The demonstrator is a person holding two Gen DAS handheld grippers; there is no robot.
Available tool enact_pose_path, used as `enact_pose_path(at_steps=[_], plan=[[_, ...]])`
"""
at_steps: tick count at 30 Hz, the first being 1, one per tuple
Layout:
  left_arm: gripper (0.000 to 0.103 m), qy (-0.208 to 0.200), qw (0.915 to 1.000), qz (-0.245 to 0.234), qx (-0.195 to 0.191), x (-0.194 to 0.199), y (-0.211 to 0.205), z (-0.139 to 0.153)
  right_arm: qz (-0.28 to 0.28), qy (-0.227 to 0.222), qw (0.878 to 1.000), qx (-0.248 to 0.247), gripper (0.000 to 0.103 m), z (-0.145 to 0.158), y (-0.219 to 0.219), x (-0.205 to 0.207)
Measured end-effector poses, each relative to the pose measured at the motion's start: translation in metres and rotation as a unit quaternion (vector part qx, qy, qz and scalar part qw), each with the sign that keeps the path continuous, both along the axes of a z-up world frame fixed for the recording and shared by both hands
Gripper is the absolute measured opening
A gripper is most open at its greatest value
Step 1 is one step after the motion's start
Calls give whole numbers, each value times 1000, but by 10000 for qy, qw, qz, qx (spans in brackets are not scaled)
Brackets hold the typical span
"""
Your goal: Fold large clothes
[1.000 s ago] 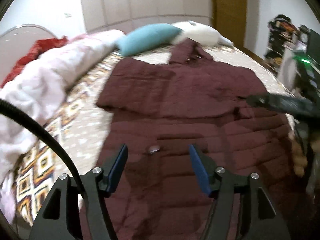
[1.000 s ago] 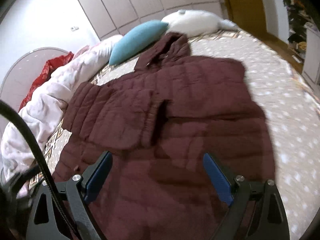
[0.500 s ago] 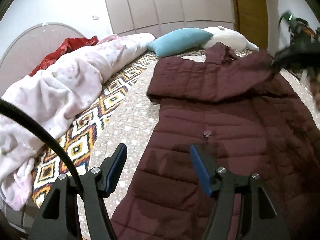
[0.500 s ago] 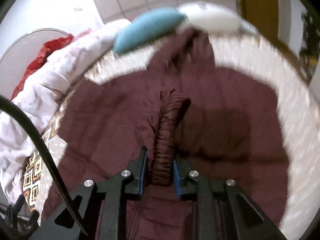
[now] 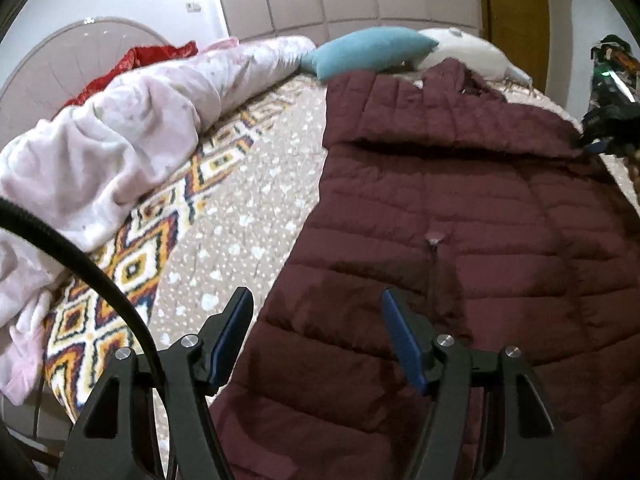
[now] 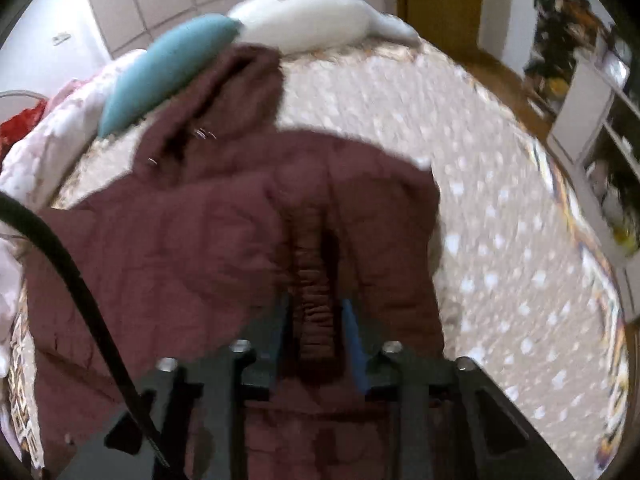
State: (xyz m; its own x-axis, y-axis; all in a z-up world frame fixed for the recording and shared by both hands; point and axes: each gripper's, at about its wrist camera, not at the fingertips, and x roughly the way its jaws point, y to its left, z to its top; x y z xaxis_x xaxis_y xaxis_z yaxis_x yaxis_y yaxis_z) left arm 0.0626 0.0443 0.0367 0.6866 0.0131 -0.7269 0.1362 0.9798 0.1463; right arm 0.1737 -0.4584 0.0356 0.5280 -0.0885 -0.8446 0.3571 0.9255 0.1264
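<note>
A maroon quilted hooded jacket lies spread on the bed, one sleeve folded across its chest. My left gripper hovers open over the jacket's lower left edge, with nothing pressed between its fingers. My right gripper has a gathered ridge of the jacket's sleeve between its blue pads, which still touch it while the jaws are opening. The picture there is blurred. In the left wrist view the right gripper shows at the jacket's far right edge.
The patterned bedspread lies bare left of the jacket. A pink-white duvet is heaped along the left side, with a red cloth behind it. A teal pillow and a white pillow lie at the head. Shelving stands right of the bed.
My right gripper shut on a fold of the sleeve and carried it toward the jacket's right side, then loosened a little. My left gripper sank and shifted toward the jacket's left edge, staying open.
</note>
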Motion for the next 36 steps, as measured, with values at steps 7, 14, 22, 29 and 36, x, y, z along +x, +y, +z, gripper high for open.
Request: enact_pose_path(at_steps=[7, 14, 22, 29, 36], plan=[[66, 168, 9995, 175, -197, 5, 10, -19, -915, -594, 9936, 299, 64, 33, -39, -39], [76, 102, 9995, 255, -157, 3, 11, -26, -659, -1146, 9892, 634, 62, 63, -12, -37], [85, 159, 9989, 319, -305, 7, 17, -34, 374, -453, 9977, 333, 57, 11, 58, 18], [94, 332, 9982, 288, -408, 12, 19, -40, 144, -393, 9990, 131, 43, 20, 39, 6], [96, 388, 9975, 296, -507, 13, 21, -42, 855, -495, 9941, -445, 51, 56, 80, -78]])
